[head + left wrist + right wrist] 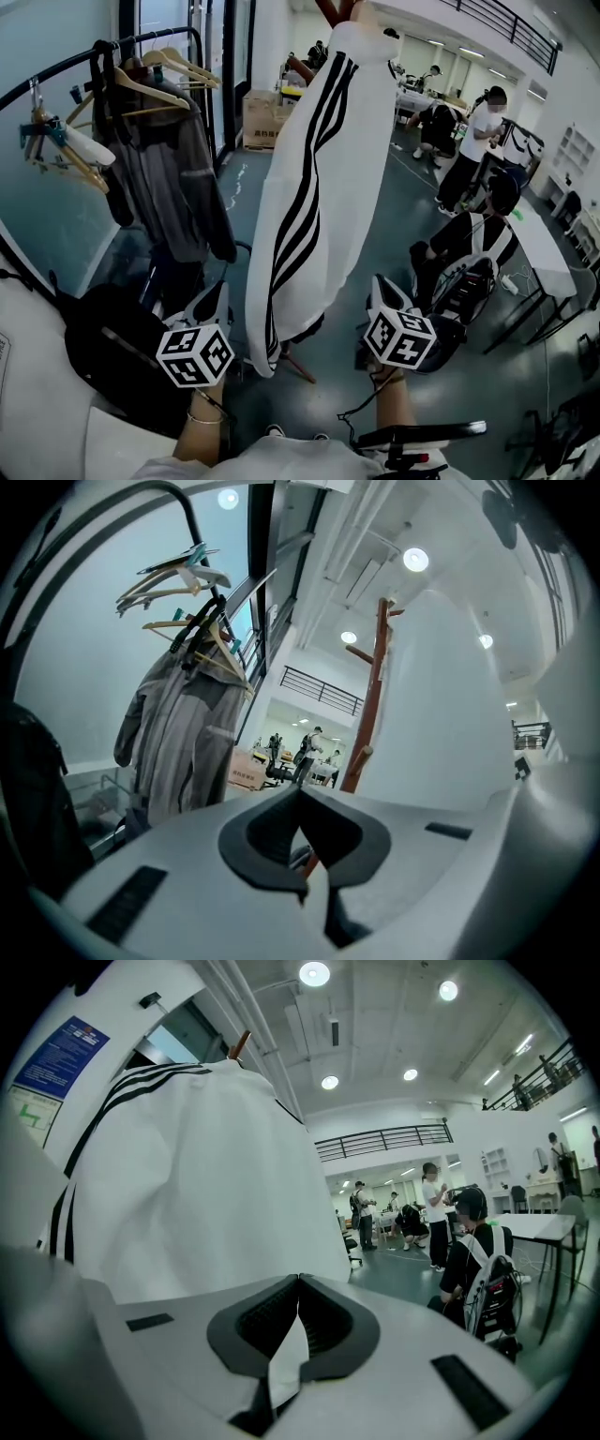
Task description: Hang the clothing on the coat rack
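Hanging from the top of the coat rack [335, 9], the white striped garment [319, 187] appeared already placed, with the left gripper [298, 794] closed on nothing beside the rack and the right gripper [298, 1283] clamped on a garment fold, which next required release.

We see a jacket [319, 159] of soft, smooth white cloth. The coat rack [373, 696] is brown wood. The floor [403, 234] looks smooth and a bit shiny.
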### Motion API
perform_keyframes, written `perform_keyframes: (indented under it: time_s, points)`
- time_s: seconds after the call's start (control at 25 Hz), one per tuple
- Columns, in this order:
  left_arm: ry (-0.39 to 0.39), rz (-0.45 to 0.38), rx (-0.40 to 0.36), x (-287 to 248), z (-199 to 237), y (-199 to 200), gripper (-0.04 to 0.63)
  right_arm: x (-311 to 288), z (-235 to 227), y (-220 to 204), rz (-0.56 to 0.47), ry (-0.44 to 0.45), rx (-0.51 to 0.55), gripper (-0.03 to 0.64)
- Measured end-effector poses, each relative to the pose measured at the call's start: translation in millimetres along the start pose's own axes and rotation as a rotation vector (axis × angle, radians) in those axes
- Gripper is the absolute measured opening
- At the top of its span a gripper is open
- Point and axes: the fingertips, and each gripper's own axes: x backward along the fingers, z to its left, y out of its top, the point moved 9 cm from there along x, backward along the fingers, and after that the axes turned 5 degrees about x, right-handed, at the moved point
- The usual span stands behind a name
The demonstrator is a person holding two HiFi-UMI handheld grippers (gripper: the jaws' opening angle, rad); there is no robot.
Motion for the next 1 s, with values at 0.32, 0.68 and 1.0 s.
perform_keyframes:
  time_s: [0.32, 0.68, 1.0]
  points:
    - [0.098, 0.026, -0.019, 25.6, -22.5, -26.3, 0.008, 18.9, -22.5, -13.8, 0.027, 0.052, -0.009, 0.023]
    - [0.202, 0.032, -0.011, 67.9, -66.7, -58.9, 0.009, 58.0, -53.8, -34.3, 0.054, 0.131, -0.044, 0.023]
    - [0.293, 0.014, -0.010, 118.3, -102.4, -87.9, 0.009, 90.8, -55.0, -45.9, 0.080, 0.228, -0.015, 0.023]
